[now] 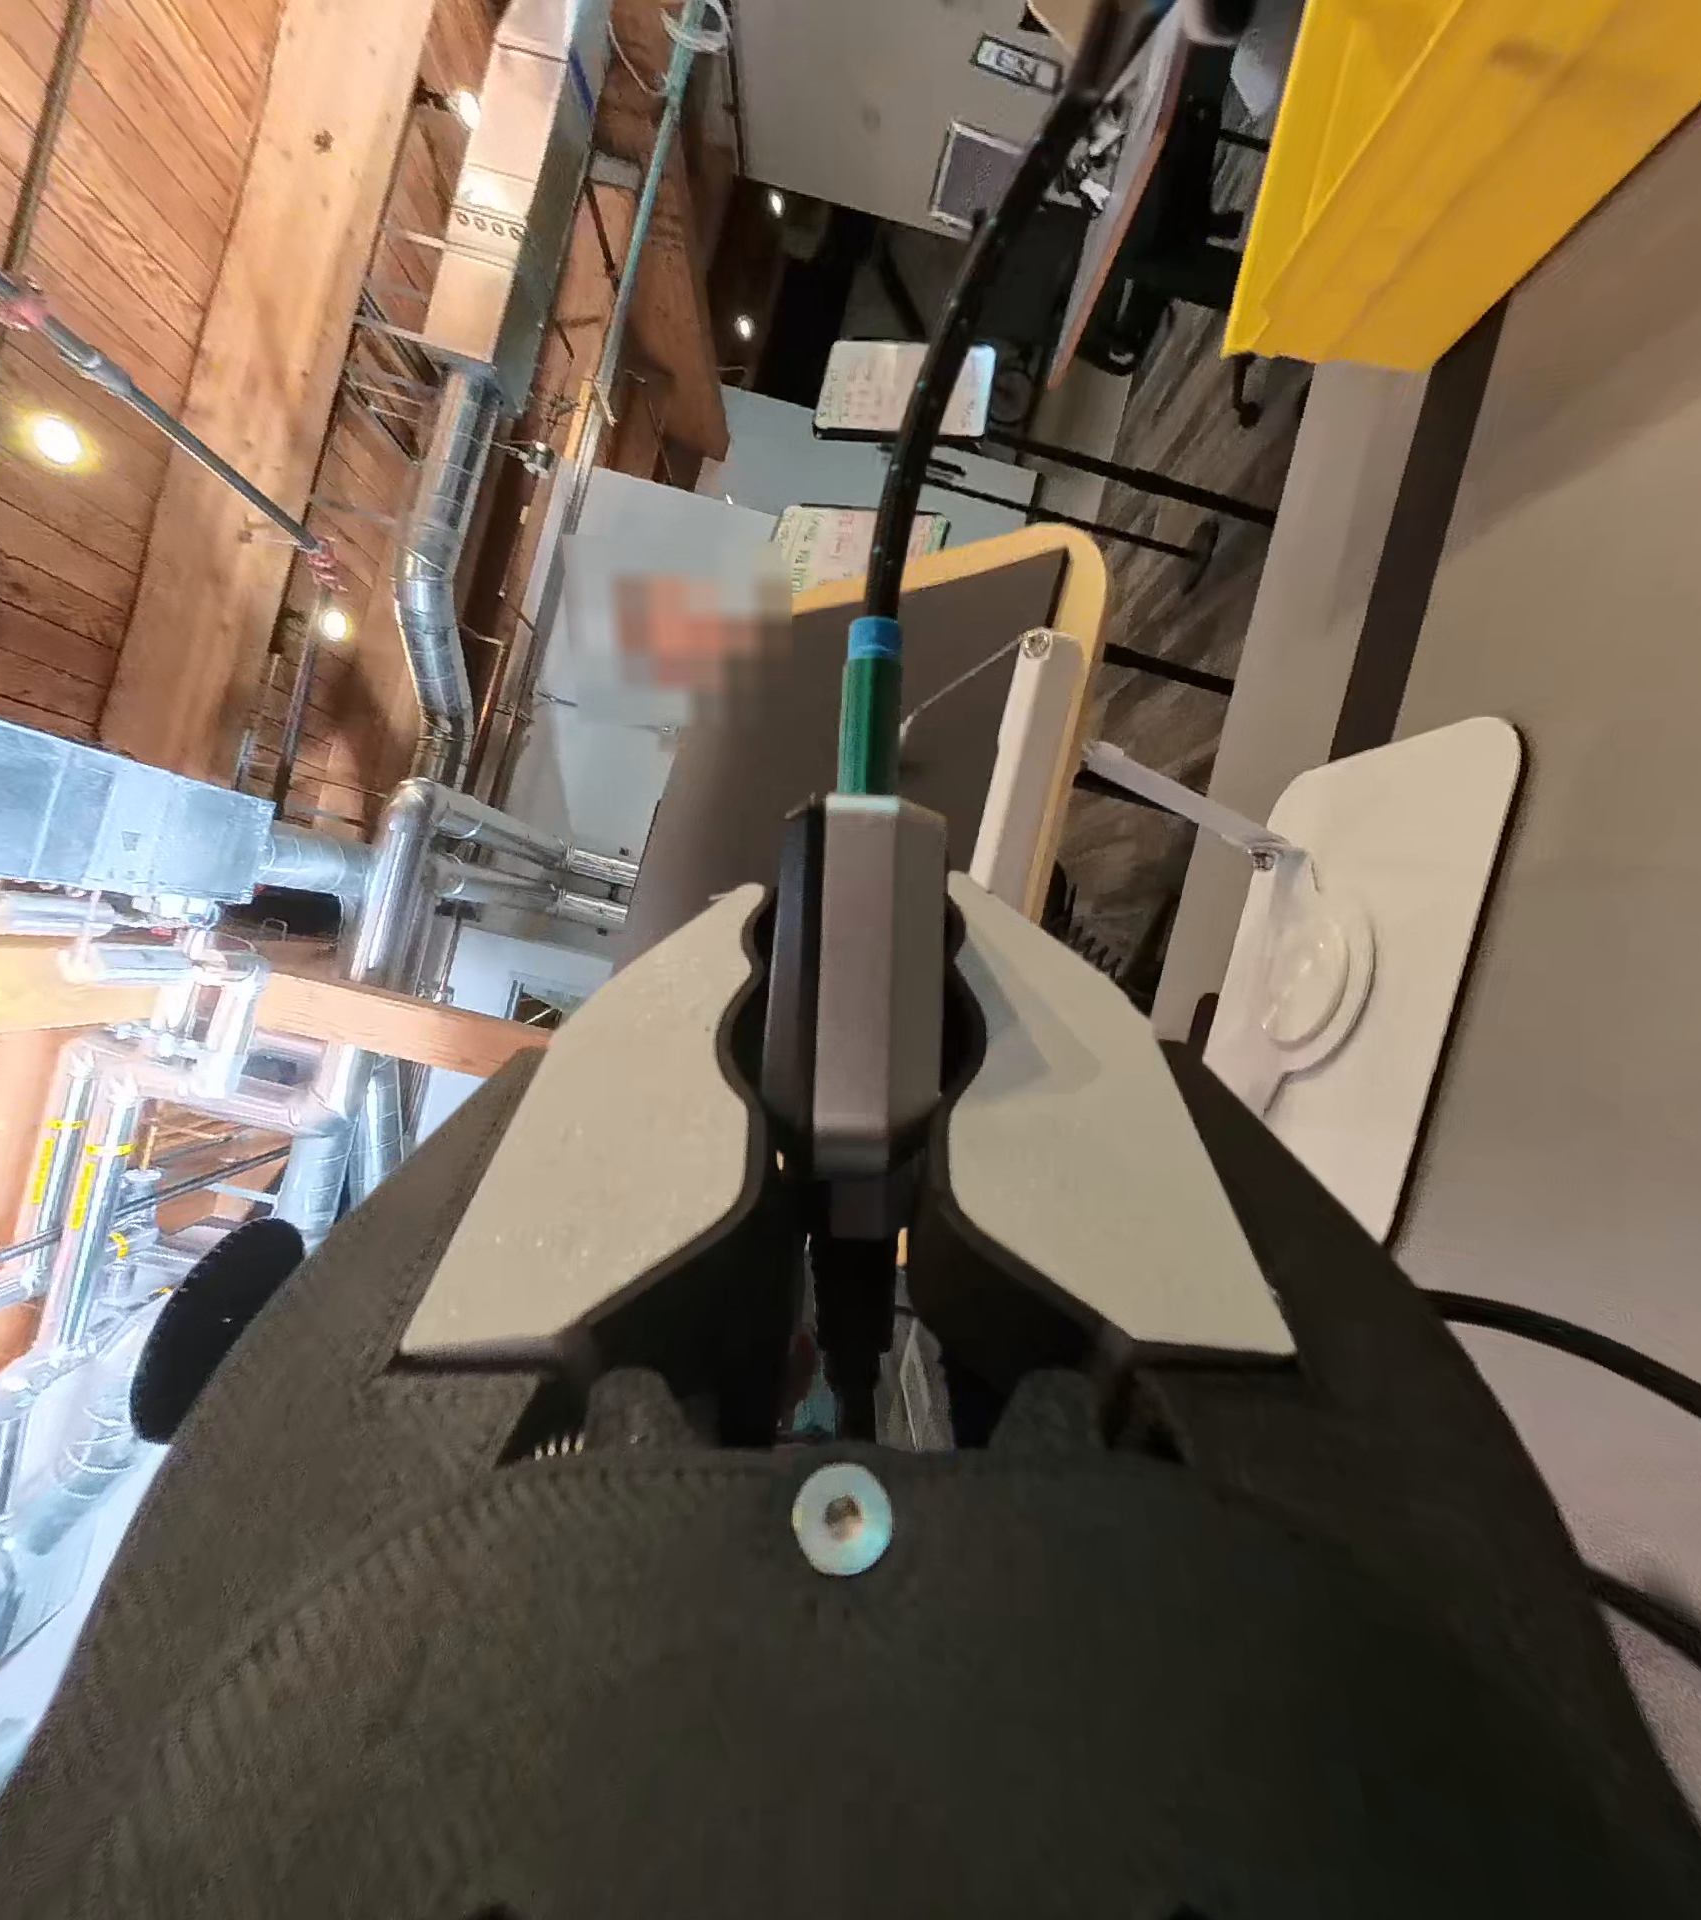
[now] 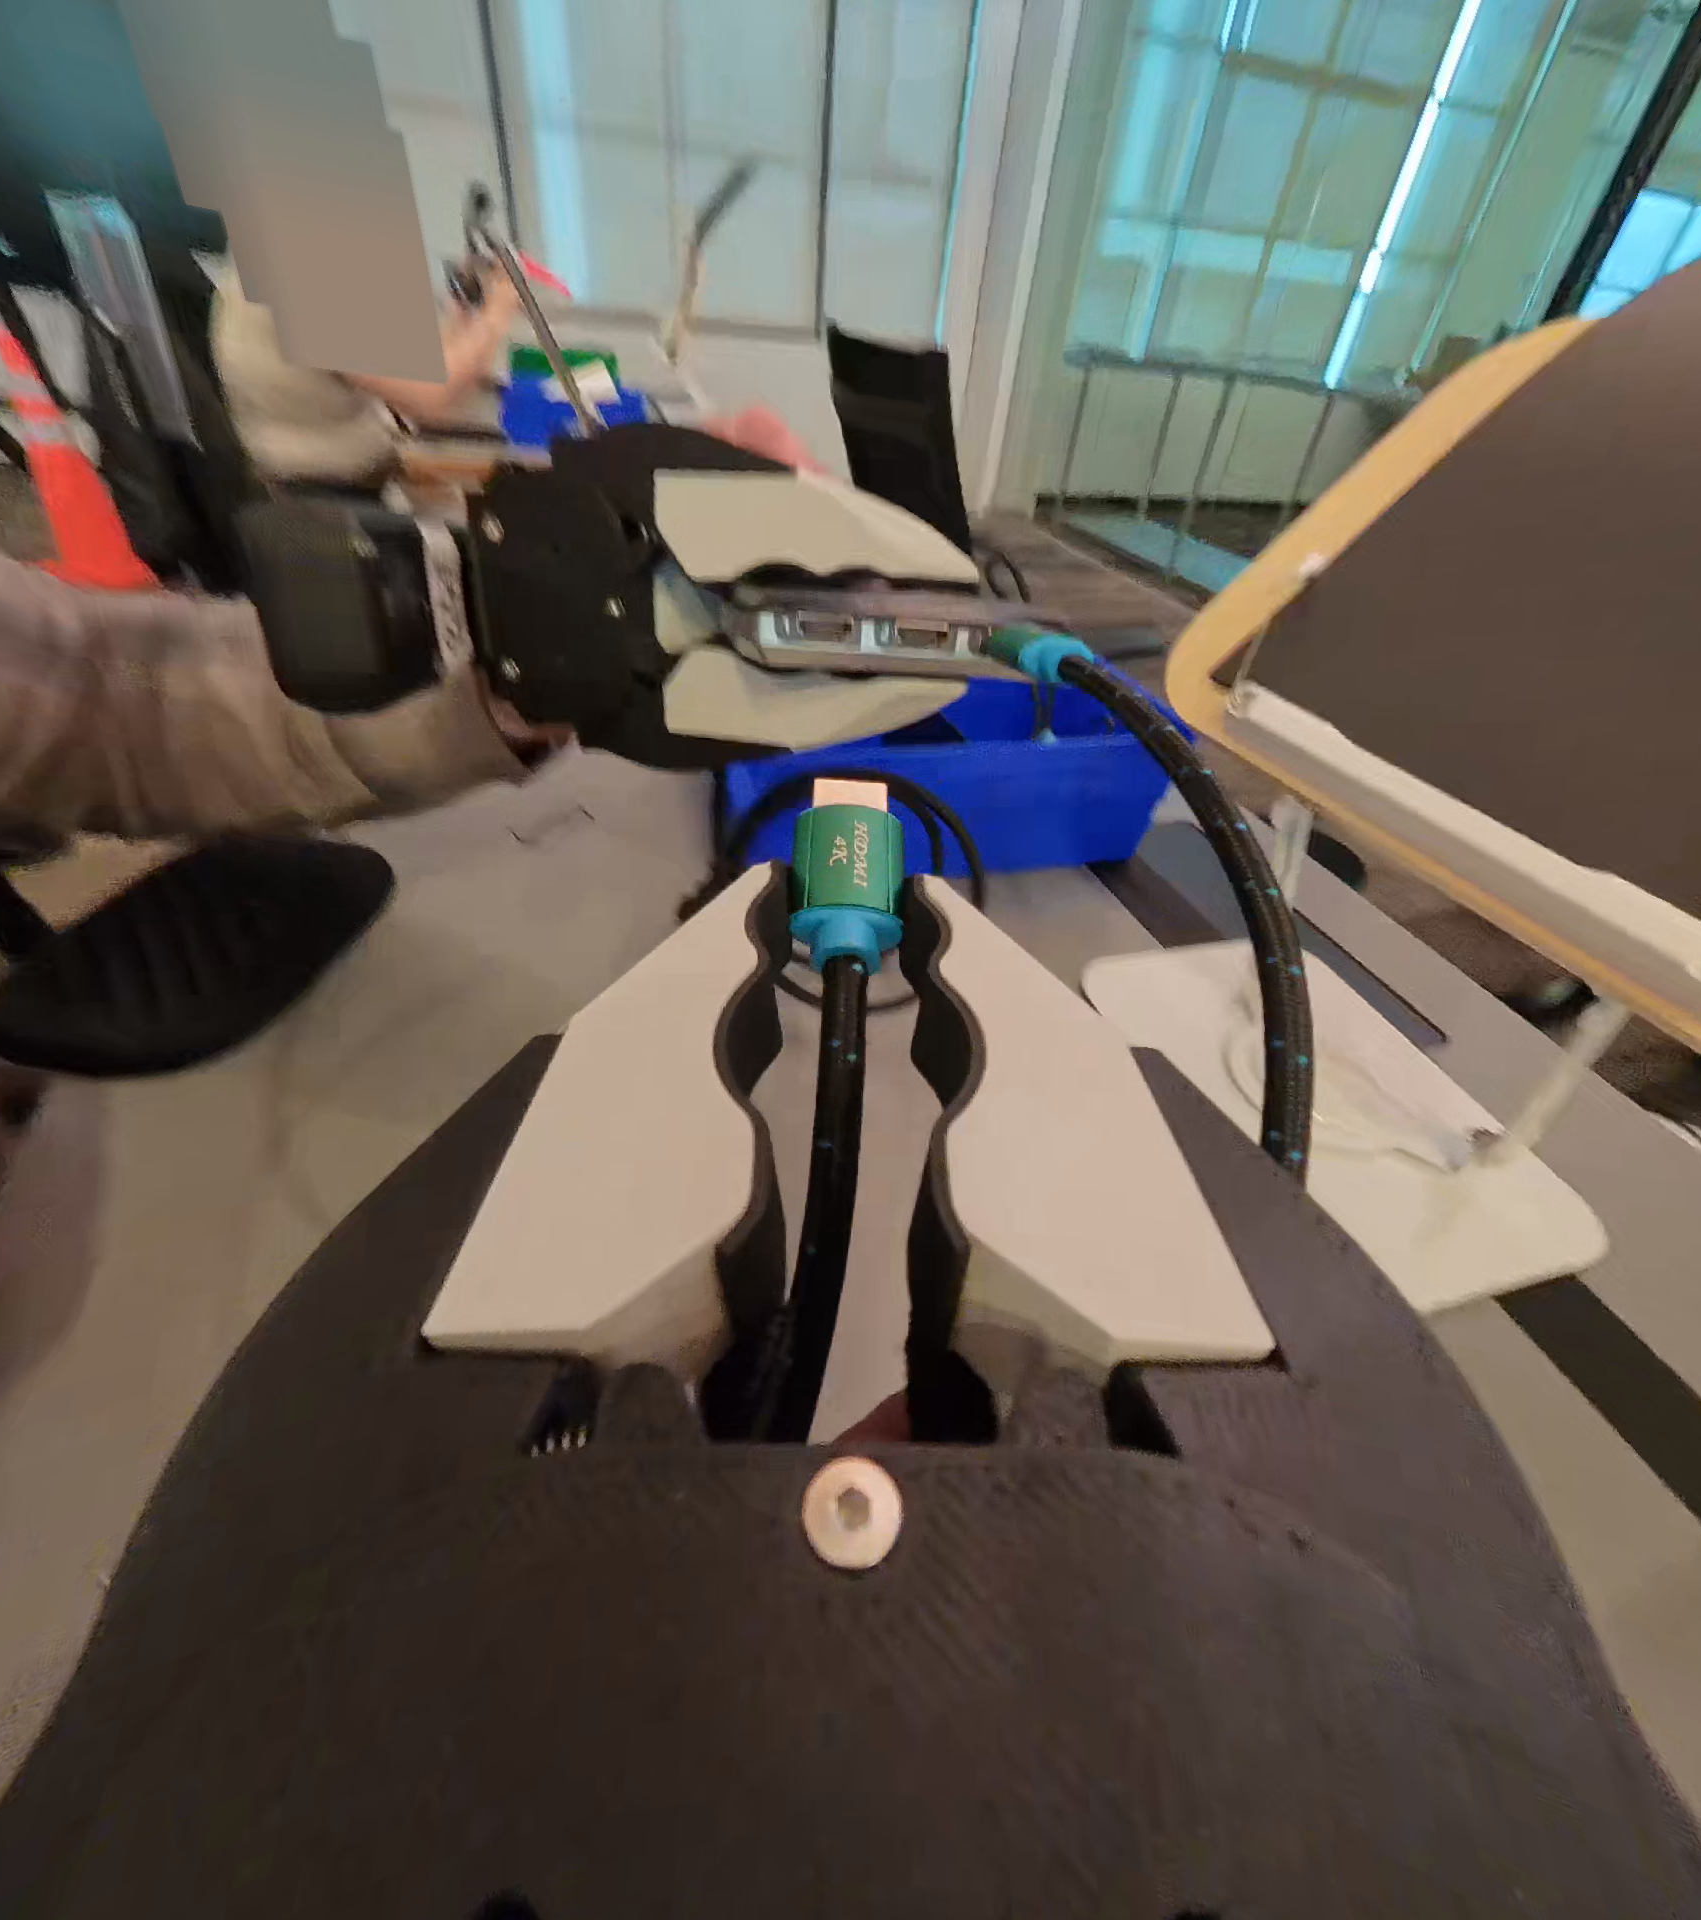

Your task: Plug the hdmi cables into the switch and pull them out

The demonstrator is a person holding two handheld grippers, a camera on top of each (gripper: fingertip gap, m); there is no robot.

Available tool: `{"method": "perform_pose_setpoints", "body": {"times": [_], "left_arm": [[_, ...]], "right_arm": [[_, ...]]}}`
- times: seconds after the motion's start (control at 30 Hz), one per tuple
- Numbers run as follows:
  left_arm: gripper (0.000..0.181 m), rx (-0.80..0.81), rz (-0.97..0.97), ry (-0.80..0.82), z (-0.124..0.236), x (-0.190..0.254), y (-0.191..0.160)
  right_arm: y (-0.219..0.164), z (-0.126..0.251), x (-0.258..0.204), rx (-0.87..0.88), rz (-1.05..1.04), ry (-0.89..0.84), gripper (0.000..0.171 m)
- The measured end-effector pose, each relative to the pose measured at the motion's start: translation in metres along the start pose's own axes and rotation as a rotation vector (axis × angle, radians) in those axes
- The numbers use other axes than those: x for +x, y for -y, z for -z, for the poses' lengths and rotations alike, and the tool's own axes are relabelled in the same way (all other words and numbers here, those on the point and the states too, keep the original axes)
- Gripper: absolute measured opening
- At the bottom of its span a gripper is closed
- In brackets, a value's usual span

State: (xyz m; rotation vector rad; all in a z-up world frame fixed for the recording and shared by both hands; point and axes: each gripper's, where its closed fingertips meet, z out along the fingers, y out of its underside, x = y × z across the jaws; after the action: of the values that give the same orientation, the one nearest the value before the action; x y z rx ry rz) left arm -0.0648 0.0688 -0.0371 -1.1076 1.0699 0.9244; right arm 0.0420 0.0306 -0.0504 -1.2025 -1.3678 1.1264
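while cable loops sit inside the blue bin (image 2: 981, 790), both grippers clamp.

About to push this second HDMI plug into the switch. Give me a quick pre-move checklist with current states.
1. Left gripper shut on the switch: ok.
2. Right gripper shut on the second plug, metal tip clear of the jaws: ok.
3. First plug in the switch's end: looks seated, ok.
4. Free ports facing the right gripper: two visible, ok.
5. Plug tip level with a port: not ok, it sits below the switch.
6. Plug orientation against the port: cannot tell.
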Motion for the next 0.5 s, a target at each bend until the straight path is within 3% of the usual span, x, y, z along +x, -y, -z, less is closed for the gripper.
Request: {"method": "perform_pose_setpoints", "body": {"times": [0.13, 0.33, 0.5], "left_arm": [[0.025, -0.052, -0.006, 0.012, -0.005, -0.004, -0.017], [0.026, -0.094, 0.011, 0.044, -0.007, -0.021, -0.033], [0.026, -0.143, 0.01, -0.011, -0.01, 0.0, -0.044]], "right_arm": [[-0.019, -0.004, 0.008, -0.121, 0.071, -0.051, 0.018], [0.008, 0.023, 0.013, -0.135, 0.134, -0.109, 0.018], [0.005, 0.048, 0.031, -0.161, 0.12, -0.19, 0.018]]}}
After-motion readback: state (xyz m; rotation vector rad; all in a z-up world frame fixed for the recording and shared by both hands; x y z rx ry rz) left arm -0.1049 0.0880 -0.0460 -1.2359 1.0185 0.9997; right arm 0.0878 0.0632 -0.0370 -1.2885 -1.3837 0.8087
